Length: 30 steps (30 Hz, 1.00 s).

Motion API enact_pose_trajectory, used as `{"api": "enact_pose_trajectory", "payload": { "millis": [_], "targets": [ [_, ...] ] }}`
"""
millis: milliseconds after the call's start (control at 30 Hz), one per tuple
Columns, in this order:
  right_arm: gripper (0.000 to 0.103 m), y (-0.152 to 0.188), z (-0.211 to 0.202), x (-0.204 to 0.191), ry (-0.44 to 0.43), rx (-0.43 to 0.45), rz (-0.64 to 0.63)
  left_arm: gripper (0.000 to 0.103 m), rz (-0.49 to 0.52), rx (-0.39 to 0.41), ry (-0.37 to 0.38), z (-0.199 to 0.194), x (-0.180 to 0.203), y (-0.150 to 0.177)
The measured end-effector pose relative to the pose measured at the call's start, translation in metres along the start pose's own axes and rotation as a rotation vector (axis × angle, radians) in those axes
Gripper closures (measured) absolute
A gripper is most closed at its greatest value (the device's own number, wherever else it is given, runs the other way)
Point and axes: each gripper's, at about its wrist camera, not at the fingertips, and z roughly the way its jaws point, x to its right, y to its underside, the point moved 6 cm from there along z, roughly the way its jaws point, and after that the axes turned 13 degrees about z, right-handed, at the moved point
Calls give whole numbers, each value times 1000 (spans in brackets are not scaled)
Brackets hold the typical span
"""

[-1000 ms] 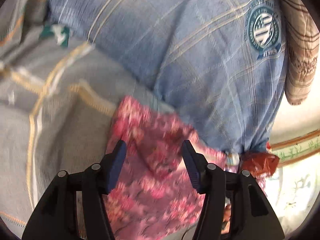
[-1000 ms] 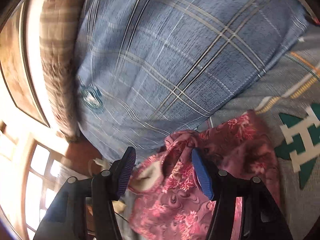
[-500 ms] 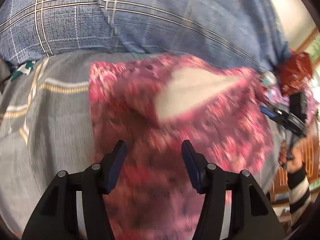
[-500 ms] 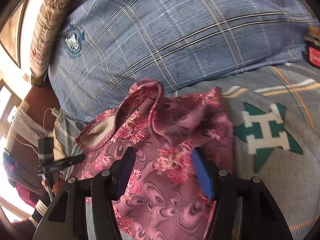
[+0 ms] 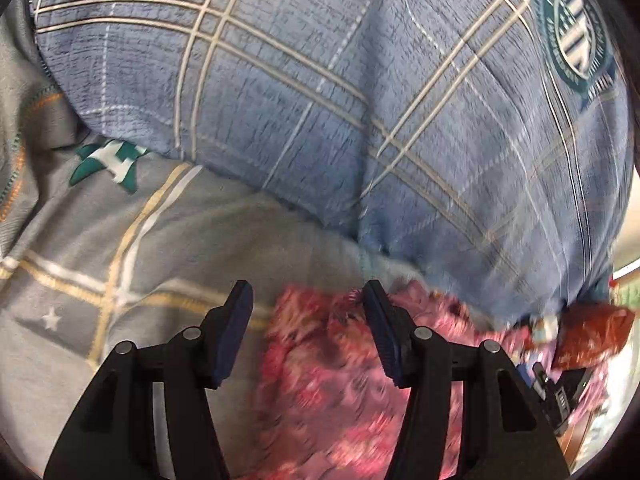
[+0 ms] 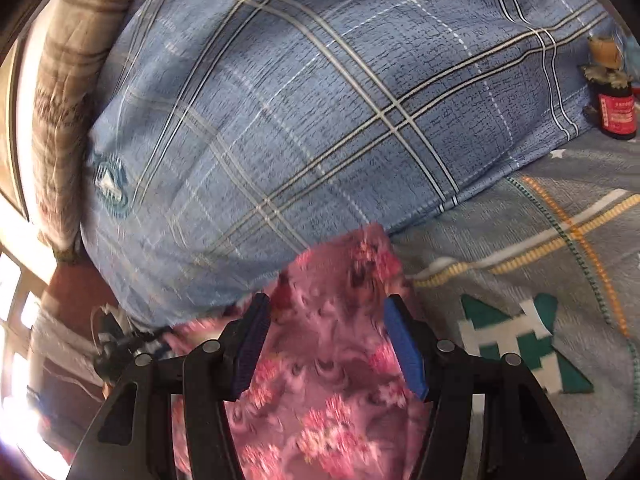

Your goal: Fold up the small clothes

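A small pink floral garment [image 5: 320,380] lies on the grey bed sheet [image 5: 160,240], its far edge against a big blue plaid pillow [image 5: 360,100]. My left gripper [image 5: 308,336] is open and hovers over the garment's left part. In the right wrist view the same garment [image 6: 328,360] lies under my right gripper [image 6: 326,344], which is open with cloth showing between the pads, apart from them. Both views are blurred by motion.
The blue plaid pillow [image 6: 320,100] fills the far side. A brown checked cushion [image 6: 68,80] stands behind it. A small red-labelled bottle [image 6: 616,108] stands at the far right. A red packet [image 5: 592,336] and a dark device [image 5: 560,392] lie by the bed edge.
Both grippers have swung and dropped closer to the bed. The garment, bunched and lifted before, now lies flatter under the open jaws. The pillow fills more of each view.
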Motion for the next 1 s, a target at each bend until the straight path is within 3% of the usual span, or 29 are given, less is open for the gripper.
{"api": "enact_pose_trajectory", "payload": {
  "millis": [200,300,433,633,733,833,933,1000],
  "targets": [
    [42,27,-10,-7,63,-41,-124,47,72,-95,17,0,7,48],
    [42,30,-12,5,91,-40,-88,47,67,-129,25,-2,3,71],
    [42,35,-16,18,107,-47,-49,47,48,-182,100,-10,-1,97],
    [42,57,-19,23,111,-102,-60,47,157,-245,151,-18,22,127],
    [42,67,-23,27,135,-107,-72,47,210,-238,131,-25,30,136],
    [42,80,-35,28,96,-129,-46,47,212,-238,163,-33,30,145],
    [42,94,-47,32,101,-138,-50,47,214,-229,145,-33,29,151],
    [52,103,-50,34,153,-149,-99,49,189,-208,143,-34,30,152]
  ]
}}
